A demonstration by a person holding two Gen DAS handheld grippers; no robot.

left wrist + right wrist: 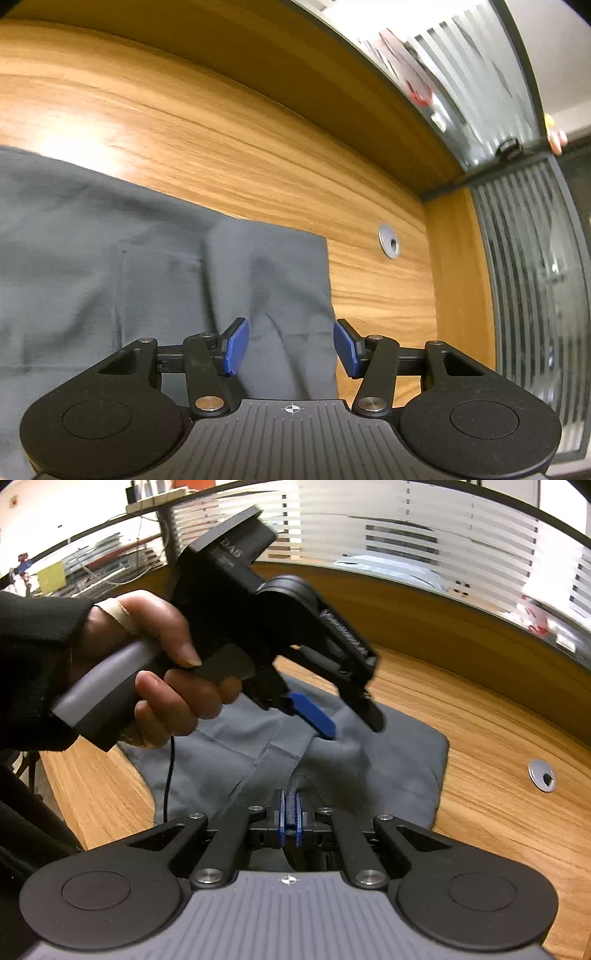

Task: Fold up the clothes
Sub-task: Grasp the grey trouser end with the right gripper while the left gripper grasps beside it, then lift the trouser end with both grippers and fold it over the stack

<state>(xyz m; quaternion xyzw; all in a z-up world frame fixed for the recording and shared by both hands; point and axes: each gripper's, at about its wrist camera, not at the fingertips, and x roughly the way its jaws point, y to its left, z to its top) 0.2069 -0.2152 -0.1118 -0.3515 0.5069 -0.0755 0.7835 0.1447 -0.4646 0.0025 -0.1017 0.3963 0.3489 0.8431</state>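
A grey garment [110, 277] lies flattened on the wooden table [184, 129], a pocket seam showing. My left gripper [291, 347] hovers open over its right-hand part, blue pads [236, 347] apart with only loose cloth below them. In the right wrist view the garment [388, 760] spreads across the table [498, 720], and my right gripper [290, 819] is shut on a dark ribbed edge of it, lifting a fold. The left gripper [343, 723], held by a hand [166, 672], points down at the cloth just beyond that fold.
A round metal cable grommet [389, 243] [542, 775] sits in the table right of the garment. A striped frosted glass partition [461, 74] [406, 535] bounds the far edge. A black cable [170, 771] hangs from the left gripper's handle. A dark sleeve [29, 646] fills the left.
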